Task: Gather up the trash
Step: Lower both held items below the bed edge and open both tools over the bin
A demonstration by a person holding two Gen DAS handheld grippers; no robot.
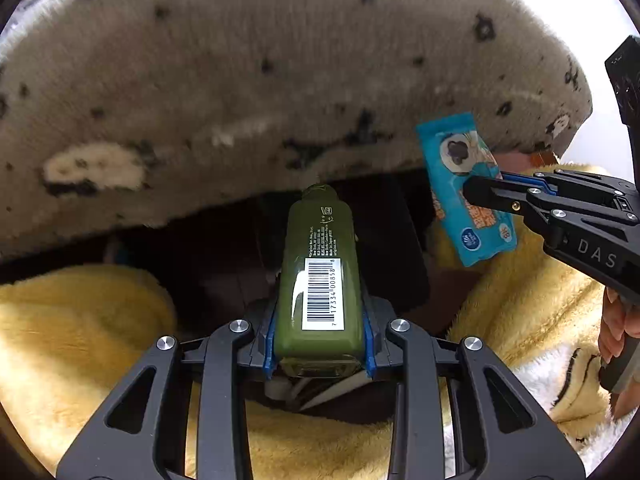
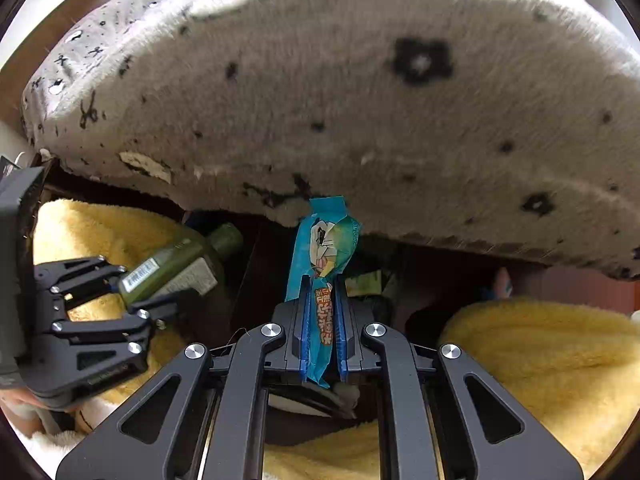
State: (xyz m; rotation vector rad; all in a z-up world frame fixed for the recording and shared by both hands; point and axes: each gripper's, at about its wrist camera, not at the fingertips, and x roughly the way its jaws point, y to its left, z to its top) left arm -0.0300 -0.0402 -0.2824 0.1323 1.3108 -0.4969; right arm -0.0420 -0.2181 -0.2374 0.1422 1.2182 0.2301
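Observation:
My left gripper (image 1: 320,336) is shut on a green plastic bottle (image 1: 320,264) with a white barcode label, cap pointing away from me. The same bottle (image 2: 176,268) shows in the right wrist view, held by the left gripper (image 2: 156,300) at the left. My right gripper (image 2: 323,320) is shut on a blue snack wrapper (image 2: 326,248) that sticks up between the fingers. In the left wrist view the right gripper (image 1: 480,192) holds the wrapper (image 1: 464,184) at the right, beside the bottle.
A large grey fuzzy cushion (image 1: 240,80) with black marks hangs over the scene, also in the right wrist view (image 2: 360,100). Yellow fleece blankets (image 1: 80,320) lie left and right below, also in the right wrist view (image 2: 540,352). A dark gap (image 1: 224,256) lies between them.

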